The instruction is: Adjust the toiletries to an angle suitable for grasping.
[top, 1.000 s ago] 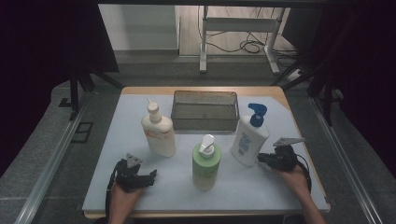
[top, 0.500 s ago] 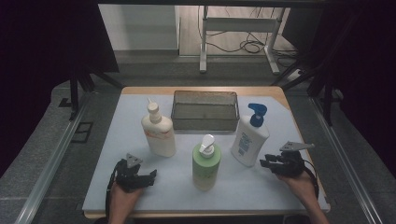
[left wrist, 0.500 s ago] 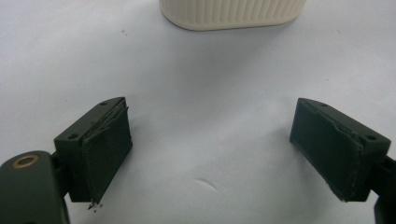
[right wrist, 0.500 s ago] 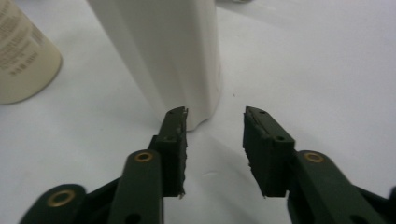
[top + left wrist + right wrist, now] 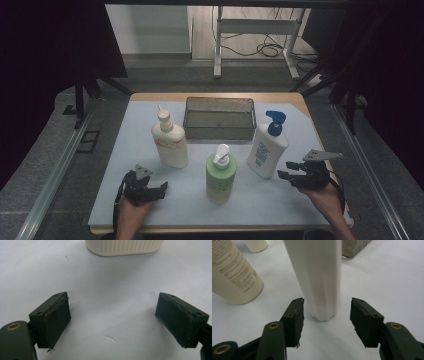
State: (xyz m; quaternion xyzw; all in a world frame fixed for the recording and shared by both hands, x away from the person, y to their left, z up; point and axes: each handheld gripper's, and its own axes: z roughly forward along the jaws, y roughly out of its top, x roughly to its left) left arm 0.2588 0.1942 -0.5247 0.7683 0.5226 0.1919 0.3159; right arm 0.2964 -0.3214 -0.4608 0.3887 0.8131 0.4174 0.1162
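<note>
Three pump bottles stand on the white mat: a cream one (image 5: pixel 170 142), a green one (image 5: pixel 220 175) and a white one with a blue pump (image 5: pixel 267 147). My right gripper (image 5: pixel 284 170) hovers just right of the white bottle and points at it. Its jaws have just been opening and nothing is between them. In the right gripper view the white bottle (image 5: pixel 319 277) stands just beyond the open gripper (image 5: pixel 327 320). My left gripper (image 5: pixel 162 189) rests open near the front left. In the left gripper view it (image 5: pixel 113 320) is empty, with the cream bottle's base (image 5: pixel 125 246) ahead.
A dark mesh basket (image 5: pixel 219 118) stands behind the bottles at the back of the mat. In the right gripper view a bottle with printed text (image 5: pixel 234 275) stands left of the white one. The wooden table edge (image 5: pixel 300 100) borders the mat.
My right gripper has drawn back to the right from the white bottle, risen a little, and its jaws have spread. The left gripper and the bottles have not moved.
</note>
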